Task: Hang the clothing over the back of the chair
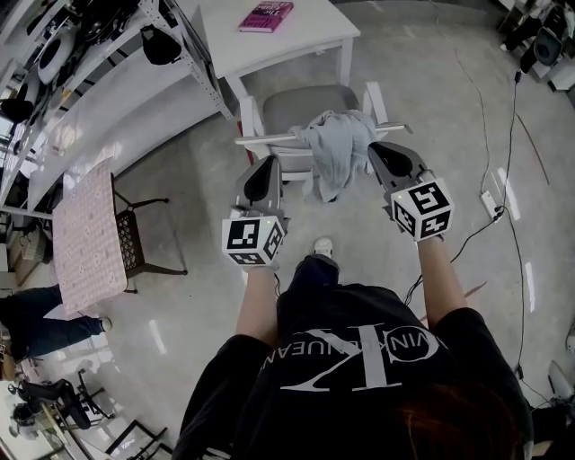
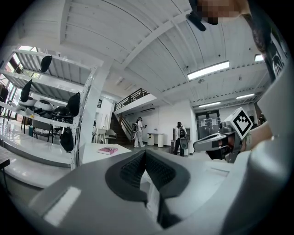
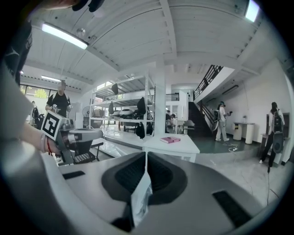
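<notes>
- Two pairs of fingers, both pressed shut on cloth: my left gripper (image 1: 269,164) pinches a pale strip of the clothing (image 1: 334,148), and my right gripper (image 1: 375,149) has another fold of it.
- I hold it at two separate spots so the garment spreads between my hands instead of dangling in one clump.
- The clothing is bunched over the top rail of the chair (image 1: 269,139) at my 12 o'clock, with part of it trailing down the near side toward 6.
- My right gripper is at 1 o'clock, against the cloth. My left is at 11, just beside the rail.
- I judge the drape unfinished: the bulk should lie evenly across the back, or it may slide off.
- Beyond the chair, at 12, a white counter (image 1: 305,31) carries a pink book (image 1: 267,16).
</notes>
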Demonstrator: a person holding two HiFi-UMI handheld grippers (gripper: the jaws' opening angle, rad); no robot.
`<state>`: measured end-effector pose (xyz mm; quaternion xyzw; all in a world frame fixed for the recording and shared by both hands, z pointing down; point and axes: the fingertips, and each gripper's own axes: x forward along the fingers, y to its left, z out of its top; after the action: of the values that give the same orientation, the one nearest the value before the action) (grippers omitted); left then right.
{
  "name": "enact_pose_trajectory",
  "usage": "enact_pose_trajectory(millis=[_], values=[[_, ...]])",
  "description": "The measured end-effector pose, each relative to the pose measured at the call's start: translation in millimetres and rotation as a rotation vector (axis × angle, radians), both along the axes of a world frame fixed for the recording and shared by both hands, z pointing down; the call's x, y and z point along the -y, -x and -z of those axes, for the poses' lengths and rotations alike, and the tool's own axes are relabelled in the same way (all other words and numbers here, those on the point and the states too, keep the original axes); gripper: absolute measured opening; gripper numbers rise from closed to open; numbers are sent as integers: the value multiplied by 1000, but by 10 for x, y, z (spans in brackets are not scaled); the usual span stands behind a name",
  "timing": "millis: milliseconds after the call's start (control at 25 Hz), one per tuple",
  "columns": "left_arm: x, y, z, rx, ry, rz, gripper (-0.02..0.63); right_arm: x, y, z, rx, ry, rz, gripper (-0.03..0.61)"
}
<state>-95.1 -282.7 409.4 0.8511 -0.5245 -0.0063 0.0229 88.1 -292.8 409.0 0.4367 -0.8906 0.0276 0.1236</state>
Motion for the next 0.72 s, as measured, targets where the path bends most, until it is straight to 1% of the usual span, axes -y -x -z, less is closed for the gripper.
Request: enact_pose_trajectory(millis=[720], values=[[-358,-11,78,2,-17,14,11,-338,-104,125,34,-51,-25,23]])
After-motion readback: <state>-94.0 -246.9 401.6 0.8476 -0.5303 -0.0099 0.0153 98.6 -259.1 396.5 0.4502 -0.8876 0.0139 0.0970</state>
